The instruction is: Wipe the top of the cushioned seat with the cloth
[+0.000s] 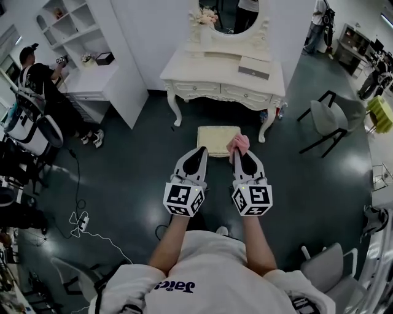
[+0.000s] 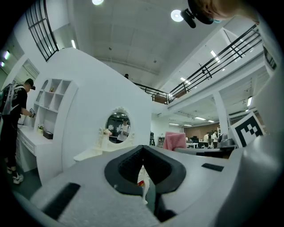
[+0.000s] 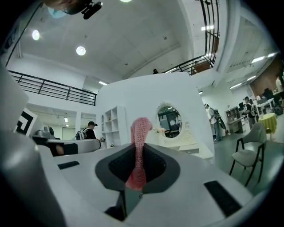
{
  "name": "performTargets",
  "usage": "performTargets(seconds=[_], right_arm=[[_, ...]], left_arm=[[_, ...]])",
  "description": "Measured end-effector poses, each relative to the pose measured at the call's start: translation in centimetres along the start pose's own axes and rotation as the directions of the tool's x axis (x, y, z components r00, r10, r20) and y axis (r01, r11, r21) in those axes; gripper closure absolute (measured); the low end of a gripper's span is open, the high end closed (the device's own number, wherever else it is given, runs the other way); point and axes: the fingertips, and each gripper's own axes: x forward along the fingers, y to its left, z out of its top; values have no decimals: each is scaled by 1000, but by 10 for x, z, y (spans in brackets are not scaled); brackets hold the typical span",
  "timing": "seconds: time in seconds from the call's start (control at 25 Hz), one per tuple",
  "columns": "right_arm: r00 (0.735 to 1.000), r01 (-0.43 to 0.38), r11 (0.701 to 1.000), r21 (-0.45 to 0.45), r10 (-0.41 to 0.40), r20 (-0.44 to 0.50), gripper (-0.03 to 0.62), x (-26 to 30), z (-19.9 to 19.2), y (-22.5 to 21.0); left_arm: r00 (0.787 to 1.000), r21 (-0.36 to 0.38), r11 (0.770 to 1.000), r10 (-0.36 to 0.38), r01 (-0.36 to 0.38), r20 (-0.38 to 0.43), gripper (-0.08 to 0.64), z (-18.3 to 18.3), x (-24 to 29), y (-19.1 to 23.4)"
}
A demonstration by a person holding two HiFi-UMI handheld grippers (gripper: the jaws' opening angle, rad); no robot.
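The cream cushioned seat (image 1: 217, 140) stands on the dark floor in front of a white dressing table (image 1: 224, 80). My right gripper (image 1: 239, 153) is shut on a pink cloth (image 1: 239, 145), held level above the seat's right front corner. In the right gripper view the pink cloth (image 3: 139, 150) sticks up from between the closed jaws of the right gripper (image 3: 138, 146). My left gripper (image 1: 200, 153) hovers beside it, at the seat's front edge, shut with nothing in it. In the left gripper view the left gripper (image 2: 143, 170) has its jaws together, and the pink cloth (image 2: 175, 140) shows off to the right.
An oval mirror (image 1: 229, 16) tops the dressing table. A white shelf unit and desk (image 1: 92, 58) stand at the left, where a person in black (image 1: 43, 80) works. Grey chairs (image 1: 328, 119) sit at the right, cables (image 1: 83, 221) lie on the floor left.
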Motion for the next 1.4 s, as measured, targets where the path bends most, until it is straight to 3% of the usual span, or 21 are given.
performTargets(seconds=[0.2,0.56,0.76,1.04,1.24,1.4], right_arm=[[999,-6,1000,6,6,-45,561,53,-28,2],[994,31,999,-19,-33,-107,561,200,-50,-7],[978,89,996,15,-85,-190,561,264,-88,-13],[954,127,992,21,-117,-275,561,334,-133,-41],[924,129,989,72,-94,-372,561,367,-201,-80],[874,108,989,105,-45,-483,561,379,-275,-101]], left_arm=[[1000,-23,1000,-15,14,-23,546,-24,38,42],[995,-65,994,-91,87,-51,546,-46,146,150],[986,-119,986,-130,117,-107,546,-79,187,208],[976,-105,983,-163,149,-143,546,-109,241,272],[968,-134,980,-171,147,-186,546,-176,272,300],[960,-177,977,-161,121,-228,546,-242,284,312]])
